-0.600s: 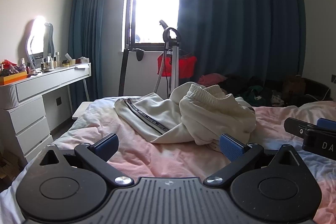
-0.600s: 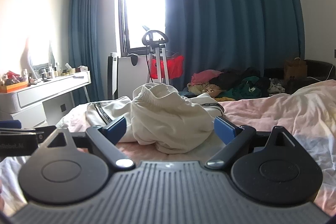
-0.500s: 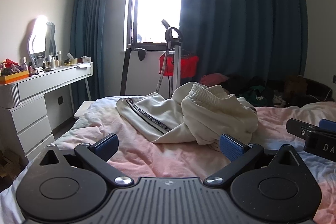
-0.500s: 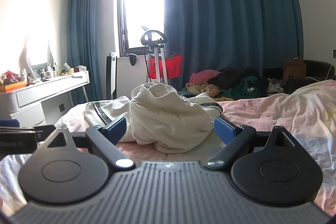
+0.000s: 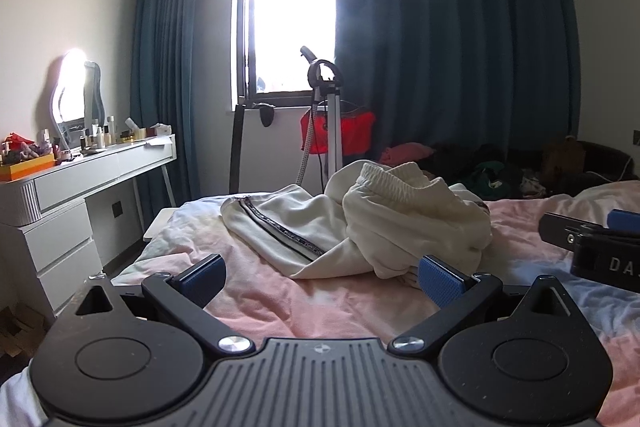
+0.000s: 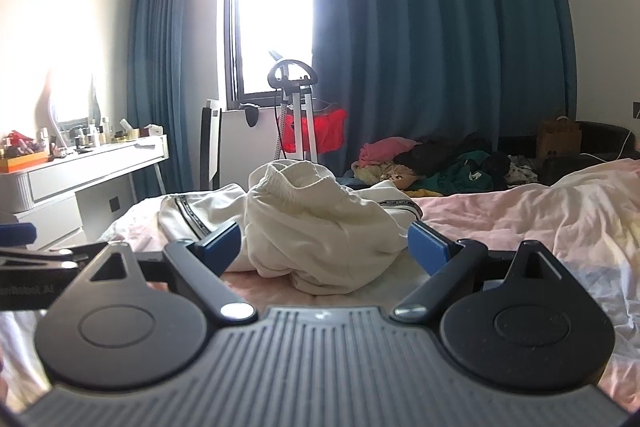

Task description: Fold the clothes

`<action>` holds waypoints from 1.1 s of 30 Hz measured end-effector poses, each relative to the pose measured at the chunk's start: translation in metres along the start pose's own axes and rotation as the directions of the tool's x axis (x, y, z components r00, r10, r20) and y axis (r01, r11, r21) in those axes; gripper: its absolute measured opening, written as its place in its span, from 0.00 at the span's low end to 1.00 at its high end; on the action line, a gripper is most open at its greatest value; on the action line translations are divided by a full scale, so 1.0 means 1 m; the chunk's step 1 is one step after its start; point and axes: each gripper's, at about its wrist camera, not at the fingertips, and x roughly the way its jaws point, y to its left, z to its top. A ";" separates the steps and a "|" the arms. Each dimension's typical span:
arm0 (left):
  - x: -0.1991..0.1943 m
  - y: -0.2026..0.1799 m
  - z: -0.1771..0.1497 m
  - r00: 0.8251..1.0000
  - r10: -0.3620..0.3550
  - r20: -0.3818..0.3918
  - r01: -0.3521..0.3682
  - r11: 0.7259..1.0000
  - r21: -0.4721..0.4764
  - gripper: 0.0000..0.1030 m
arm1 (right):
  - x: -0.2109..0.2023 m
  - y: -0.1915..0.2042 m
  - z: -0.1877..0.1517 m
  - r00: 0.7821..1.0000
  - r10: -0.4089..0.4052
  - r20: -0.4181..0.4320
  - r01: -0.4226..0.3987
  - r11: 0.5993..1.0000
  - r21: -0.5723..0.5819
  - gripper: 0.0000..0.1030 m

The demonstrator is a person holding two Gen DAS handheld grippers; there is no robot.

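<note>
The bed with its pink sheet fills the space under and ahead of both grippers. On it, straight ahead of the right gripper and ahead and a little to the right of the left gripper, lies the cream garment, crumpled in a heap. It looks like track trousers: an elastic waistband stands up on top and a dark side stripe runs along the flatter part to the left.

Both grippers are spread wide and carry nothing; they hover low over the sheet, near the heap but not touching it. I judge that the folding has not begun and this is the approach. The next move calls for pinching the waistband or a hem and pulling the cloth out flat.

The left edge of the bed is near the left gripper, and beyond it stands the white dresser. To the right the sheet gives much open room.
</note>
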 end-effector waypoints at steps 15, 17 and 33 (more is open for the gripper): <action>0.003 0.005 0.000 1.000 0.008 -0.027 -0.008 1.000 -0.023 1.00 | 0.001 -0.001 -0.001 1.000 -0.006 -0.008 0.006 1.000 0.015 0.89; 0.003 0.005 -0.001 0.999 0.005 -0.035 -0.006 1.000 -0.030 1.00 | 0.000 -0.002 -0.001 1.000 -0.007 -0.006 0.007 1.000 0.018 0.89; 0.032 -0.006 -0.025 0.991 0.023 -0.133 -0.022 1.000 0.012 1.00 | -0.026 -0.002 0.022 0.991 -0.093 0.092 0.089 0.995 0.047 0.89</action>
